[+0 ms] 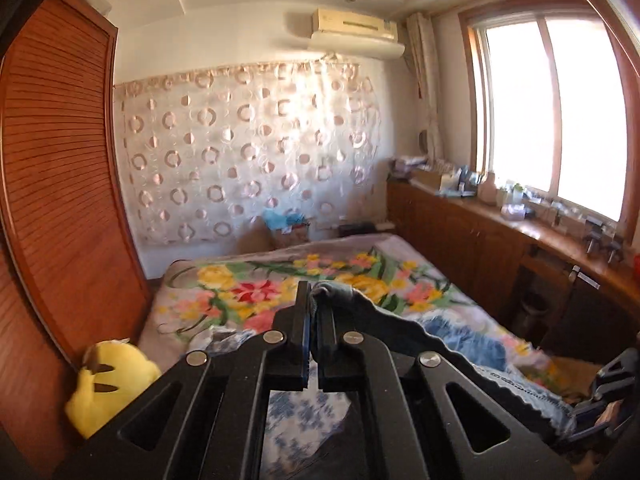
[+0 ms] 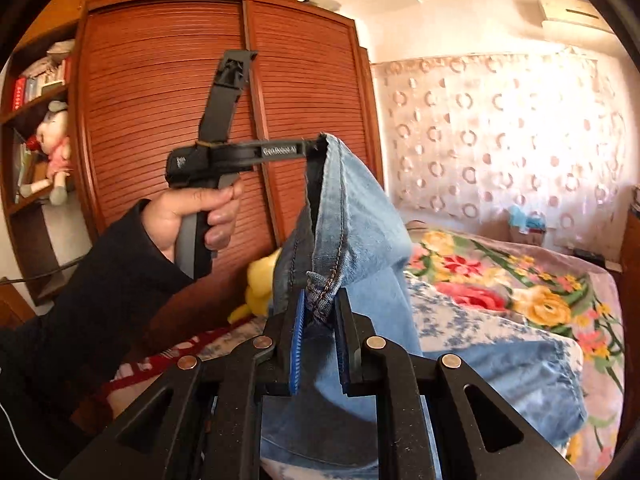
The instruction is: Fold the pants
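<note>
Left gripper (image 1: 316,300) pinching the blue jeans (image 2: 360,208) at a hem corner, right gripper (image 2: 322,308) clamping another seamed edge, denim hanging above the floral bedspread (image 1: 248,292), yellow plush toy (image 1: 108,384) beside.

Lit by strong daylight from the window (image 1: 552,112), blown out to pure white. Warm glare washed over the patterned curtain (image 1: 248,152) and far wall in both views. Heavy fisheye bending at the edges, dark vignette in corners. Slight motion blur on the bed (image 1: 248,292); foreground shadowed.
</note>
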A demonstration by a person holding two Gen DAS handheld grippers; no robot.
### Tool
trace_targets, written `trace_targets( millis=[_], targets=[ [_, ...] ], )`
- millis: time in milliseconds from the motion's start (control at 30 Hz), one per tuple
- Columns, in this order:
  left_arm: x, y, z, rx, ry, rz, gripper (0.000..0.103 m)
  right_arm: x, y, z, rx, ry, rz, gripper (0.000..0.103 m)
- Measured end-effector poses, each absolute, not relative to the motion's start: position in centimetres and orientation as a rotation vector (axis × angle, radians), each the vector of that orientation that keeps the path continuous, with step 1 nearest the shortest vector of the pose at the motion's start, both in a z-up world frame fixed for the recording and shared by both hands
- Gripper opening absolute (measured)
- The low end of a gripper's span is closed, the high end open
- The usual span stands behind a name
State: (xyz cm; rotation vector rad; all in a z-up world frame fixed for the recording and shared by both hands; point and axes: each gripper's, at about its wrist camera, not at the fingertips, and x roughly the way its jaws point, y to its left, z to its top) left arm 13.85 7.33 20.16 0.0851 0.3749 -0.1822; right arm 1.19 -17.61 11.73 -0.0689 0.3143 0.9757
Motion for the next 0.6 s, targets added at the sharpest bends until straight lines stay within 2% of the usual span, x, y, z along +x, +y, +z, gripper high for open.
trace_targets(
  millis=[267,433,533,600],
  targets=[
    [12.3,12.0,13.0,0.05,0.496,-0.152,0.003,3.4,-15.4,8.8,-0.112,0.438,1.052,0.014],
    [11.7,13.9,8.0,0.026,0.598,-0.142,0.003,4.8,-15.2,8.4,-0.148,0.484,1.028,0.03],
    [11.6,14.5,5.4,0.019,0.665,-0.141,0.003,5.4,-15.5,8.7,-0.137,0.504,1.002,0.032],
    [11.7,14.7,3.8,0.033,0.706,-0.122,0.007,6.3,-16.0,8.5,-0.141,0.521,0.97,0.033]
  ],
)
